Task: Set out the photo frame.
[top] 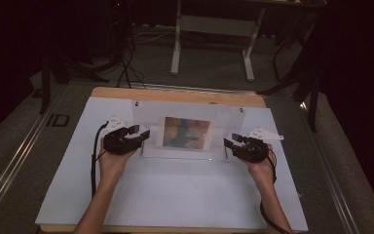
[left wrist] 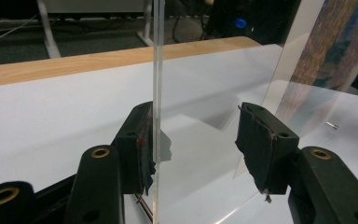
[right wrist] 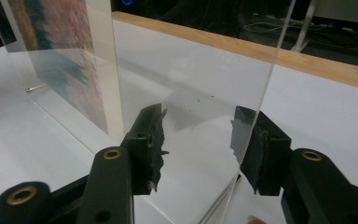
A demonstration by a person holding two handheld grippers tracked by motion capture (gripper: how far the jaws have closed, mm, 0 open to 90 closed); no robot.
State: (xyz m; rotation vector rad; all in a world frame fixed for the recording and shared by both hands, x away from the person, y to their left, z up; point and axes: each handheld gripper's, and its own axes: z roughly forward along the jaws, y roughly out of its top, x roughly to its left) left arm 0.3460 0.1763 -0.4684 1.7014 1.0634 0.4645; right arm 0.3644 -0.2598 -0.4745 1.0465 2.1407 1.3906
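Clear acrylic stand point(top: 185, 114), blurred orange-and-teal picture point(top: 186, 132), white tabletop sheet point(top: 175, 190), black grippers' fingers point(left wrist: 137, 149)

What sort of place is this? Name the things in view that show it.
Probably a lab or workshop set up for recording: a wooden table under a white sheet, cables on the floor, and a bare desk frame behind.

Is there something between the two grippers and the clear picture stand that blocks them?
No, nothing visible. The clear picture stand has its side edges already between the open jaws of the left gripper and the right gripper.
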